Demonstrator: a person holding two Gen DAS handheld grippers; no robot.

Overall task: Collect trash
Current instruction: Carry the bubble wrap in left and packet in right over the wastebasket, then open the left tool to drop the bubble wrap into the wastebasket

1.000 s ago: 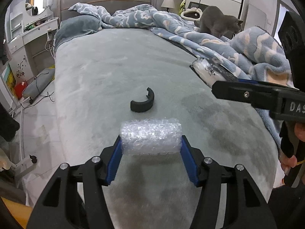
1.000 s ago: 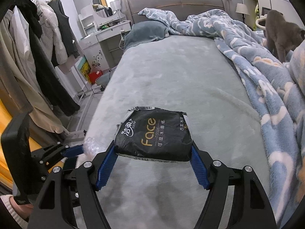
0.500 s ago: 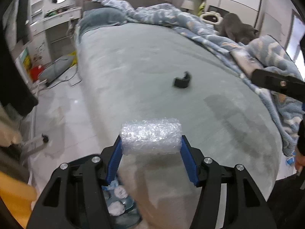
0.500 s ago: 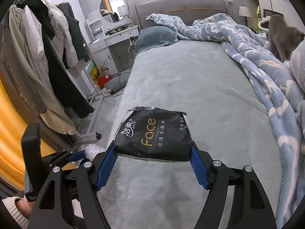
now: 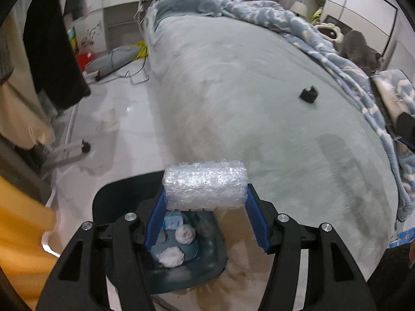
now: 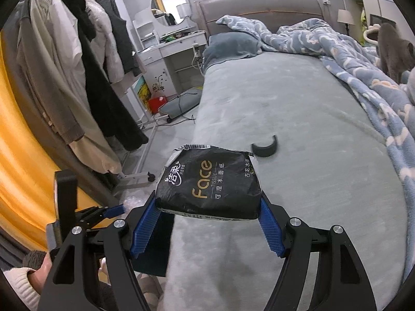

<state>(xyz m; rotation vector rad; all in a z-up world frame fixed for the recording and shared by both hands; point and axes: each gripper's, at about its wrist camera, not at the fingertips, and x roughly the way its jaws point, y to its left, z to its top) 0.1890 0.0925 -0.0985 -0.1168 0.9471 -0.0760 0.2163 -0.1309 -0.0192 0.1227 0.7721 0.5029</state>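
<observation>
Two grippers, both loaded up. Starting at the left in the left wrist view, we've got dark clothes [image 5: 52,59] hanging over the pale floor [image 5: 122,119], then a dark bin [image 5: 124,202] down near us beside the bed. Our left gripper [image 5: 205,216] sits right above that bin, its blue fingers [image 5: 155,220] pinching a roll of bubble wrap [image 5: 205,186] at both ends, held level. Below the roll, inside the bin, we can see a couple of white paper wads [image 5: 184,234] and something pale blue. Further right the grey bed [image 5: 259,103] stretches away, with a small black curved piece [image 5: 308,95] lying on it, well apart from us. Far right, a blue patterned blanket [image 5: 337,59] is bunched along the edge and a grey cat [image 5: 359,49] stands on it.

Over in the right wrist view, a yellow curtain [image 6: 23,160] and a rack of coats [image 6: 77,83] fill the left side. Our left gripper pokes in low at the left. Our right gripper [image 6: 207,229] is clamped on a black tissue pack [image 6: 210,184], its fingers pressed against the pack's two sides, held over the near left edge of the bed. That black curved piece lies just beyond the pack, to its right.
</observation>
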